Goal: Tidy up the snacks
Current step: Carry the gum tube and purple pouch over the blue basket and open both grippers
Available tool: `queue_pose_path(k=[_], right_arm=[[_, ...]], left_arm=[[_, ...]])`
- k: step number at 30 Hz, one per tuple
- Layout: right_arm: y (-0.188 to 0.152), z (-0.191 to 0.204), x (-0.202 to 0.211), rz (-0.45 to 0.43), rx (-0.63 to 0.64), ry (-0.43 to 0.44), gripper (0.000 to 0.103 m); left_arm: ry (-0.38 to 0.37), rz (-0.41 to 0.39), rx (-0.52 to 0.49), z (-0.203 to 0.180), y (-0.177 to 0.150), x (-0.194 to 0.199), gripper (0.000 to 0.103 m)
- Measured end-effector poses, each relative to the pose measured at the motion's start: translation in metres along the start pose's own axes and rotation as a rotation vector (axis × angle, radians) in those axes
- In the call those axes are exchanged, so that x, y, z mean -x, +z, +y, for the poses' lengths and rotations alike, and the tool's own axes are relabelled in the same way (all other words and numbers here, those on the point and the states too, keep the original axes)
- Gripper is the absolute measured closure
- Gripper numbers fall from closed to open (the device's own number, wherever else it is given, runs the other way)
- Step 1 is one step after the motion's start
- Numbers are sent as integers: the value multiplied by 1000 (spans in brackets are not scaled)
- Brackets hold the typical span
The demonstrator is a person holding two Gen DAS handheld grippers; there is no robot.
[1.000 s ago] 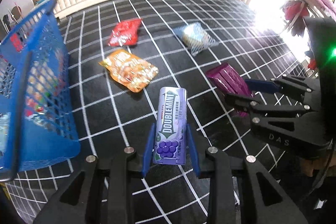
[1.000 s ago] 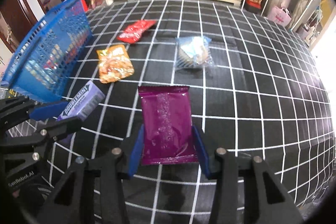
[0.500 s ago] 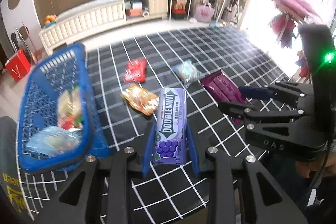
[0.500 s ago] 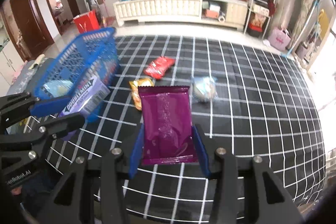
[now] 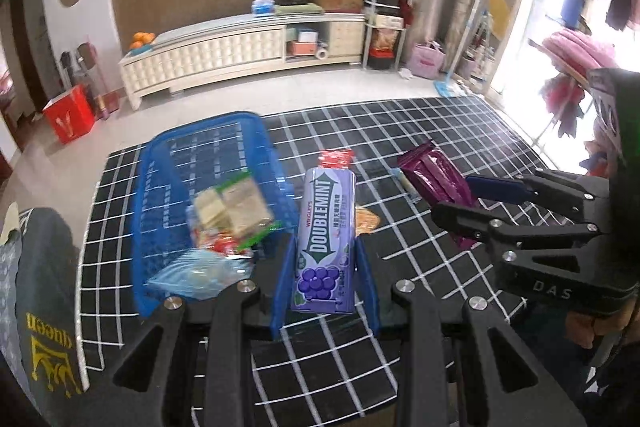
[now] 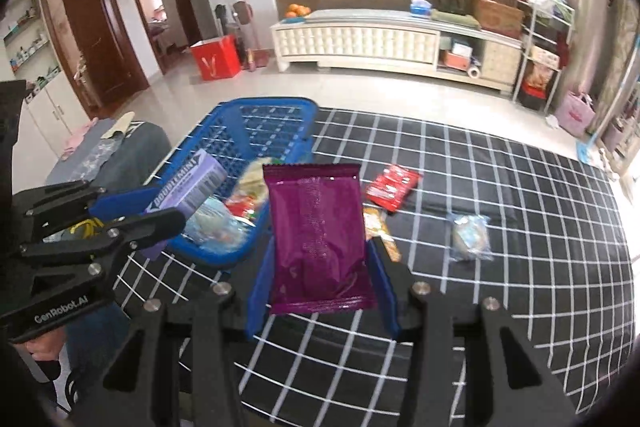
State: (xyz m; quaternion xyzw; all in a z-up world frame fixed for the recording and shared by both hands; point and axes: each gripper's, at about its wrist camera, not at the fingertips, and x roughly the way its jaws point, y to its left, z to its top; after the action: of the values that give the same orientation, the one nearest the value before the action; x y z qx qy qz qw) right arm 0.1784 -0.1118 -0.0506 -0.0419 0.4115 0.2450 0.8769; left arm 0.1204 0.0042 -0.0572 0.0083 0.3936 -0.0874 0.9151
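gum box (image 5: pixel 326 239), purple with doublemint lettering, sits clamped between the blue pads of my left gripper (image 5: pixel 326 283), jaws narrowed onto its sides, and i hold it in the air just beside the blue basket (image 5: pixel 160 187). my right gripper (image 6: pixel 320 287) is closed partway on a magenta snack pouch (image 6: pixel 318 239), pads pressing both edges, lifted above the black grid mat (image 6: pixel 520 207). the basket already has wrapped snacks piled inside. on the mat i see a red packet (image 6: pixel 392 187), an orange packet (image 6: pixel 378 231) mostly hidden behind the pouch, and a clear bag (image 6: pixel 470 237) with something pale in it, all well apart from the basket.
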Motion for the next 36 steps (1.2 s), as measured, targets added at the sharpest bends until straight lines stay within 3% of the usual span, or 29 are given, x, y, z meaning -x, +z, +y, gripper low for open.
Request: queue_pose_path(k=[8, 15, 26, 36], right_arm=[[18, 21, -29, 28, 36, 41, 52], [25, 23, -56, 69, 46, 42, 52], [18, 11, -72, 106, 17, 26, 52], [15, 1, -70, 112, -5, 18, 52]], left_arm=[[34, 11, 50, 37, 3, -5, 74], [29, 51, 102, 55, 7, -33, 74], [13, 127, 152, 65, 4, -81, 75], [8, 184, 148, 57, -2, -100, 75]])
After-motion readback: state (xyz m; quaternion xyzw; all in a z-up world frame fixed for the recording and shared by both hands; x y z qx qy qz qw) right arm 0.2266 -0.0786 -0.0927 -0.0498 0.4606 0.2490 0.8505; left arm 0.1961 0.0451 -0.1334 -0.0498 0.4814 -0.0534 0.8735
